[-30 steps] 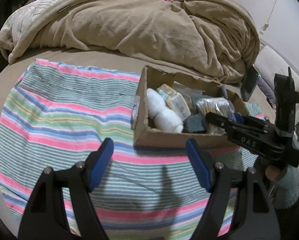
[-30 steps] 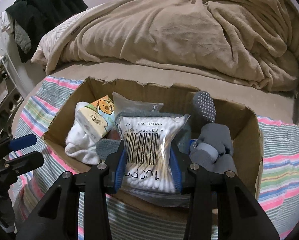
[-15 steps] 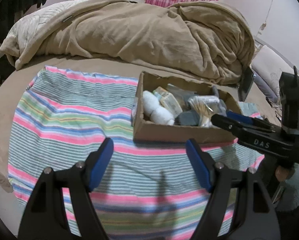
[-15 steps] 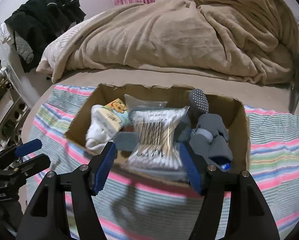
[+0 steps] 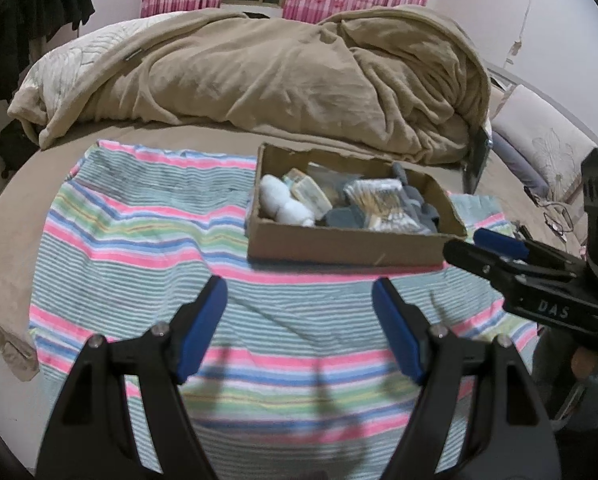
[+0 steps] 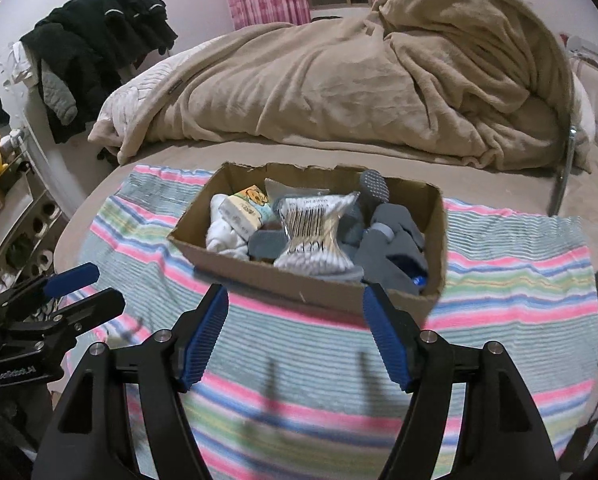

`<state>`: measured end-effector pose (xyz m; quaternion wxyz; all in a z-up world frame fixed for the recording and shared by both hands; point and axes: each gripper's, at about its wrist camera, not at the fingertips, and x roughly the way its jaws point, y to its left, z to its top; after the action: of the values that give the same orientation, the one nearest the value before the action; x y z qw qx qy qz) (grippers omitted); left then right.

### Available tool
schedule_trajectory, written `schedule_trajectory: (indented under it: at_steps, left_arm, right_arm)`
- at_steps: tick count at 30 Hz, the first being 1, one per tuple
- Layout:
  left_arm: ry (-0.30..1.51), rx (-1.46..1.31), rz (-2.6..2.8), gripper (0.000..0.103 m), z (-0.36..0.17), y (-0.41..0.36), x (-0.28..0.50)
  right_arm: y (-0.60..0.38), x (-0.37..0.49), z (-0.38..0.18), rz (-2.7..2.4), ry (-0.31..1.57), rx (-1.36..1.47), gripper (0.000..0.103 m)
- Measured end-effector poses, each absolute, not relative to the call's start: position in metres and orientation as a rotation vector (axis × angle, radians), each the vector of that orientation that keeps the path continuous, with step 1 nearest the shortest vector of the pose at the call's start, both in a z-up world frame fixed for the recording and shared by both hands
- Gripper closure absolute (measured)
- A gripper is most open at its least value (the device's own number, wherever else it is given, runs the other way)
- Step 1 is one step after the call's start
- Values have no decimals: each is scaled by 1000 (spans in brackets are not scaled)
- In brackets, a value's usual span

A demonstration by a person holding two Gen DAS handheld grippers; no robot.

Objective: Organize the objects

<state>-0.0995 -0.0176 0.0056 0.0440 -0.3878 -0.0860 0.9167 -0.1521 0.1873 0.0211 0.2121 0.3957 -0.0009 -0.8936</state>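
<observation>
A cardboard box [image 5: 339, 246] [image 6: 319, 296] sits on a striped towel [image 5: 139, 248] [image 6: 519, 280] on the bed. In it lie a bag of cotton swabs [image 6: 313, 236] [image 5: 379, 204], white socks [image 6: 225, 236] [image 5: 285, 204], a tissue pack [image 6: 247, 208], and grey socks [image 6: 395, 240]. My left gripper [image 5: 299, 312] is open and empty, above the towel in front of the box. My right gripper [image 6: 295, 316] is open and empty, just short of the box's near wall; it also shows in the left wrist view [image 5: 495, 248] at the right.
A rumpled tan blanket [image 5: 279, 72] [image 6: 359, 80] lies behind the box. Dark clothes [image 6: 99, 48] hang at the left. A chair frame [image 6: 563, 160] stands at the bed's right. A shelf [image 6: 11, 208] is at the far left.
My right gripper opened, left the cotton swab bag in the box and pulled back. My left gripper also drew back from the box.
</observation>
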Motion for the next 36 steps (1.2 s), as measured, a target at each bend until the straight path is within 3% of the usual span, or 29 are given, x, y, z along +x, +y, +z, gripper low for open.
schedule_trajectory:
  at_steps: [27, 36]
  left_arm:
    - [-191, -1143, 2808, 26, 13, 16, -24]
    - [-190, -1092, 2815, 13, 9, 21, -1]
  right_arm:
    - [217, -57, 28, -2534, -37, 1039, 30]
    - [219, -30, 24, -2554, -32, 1012, 30]
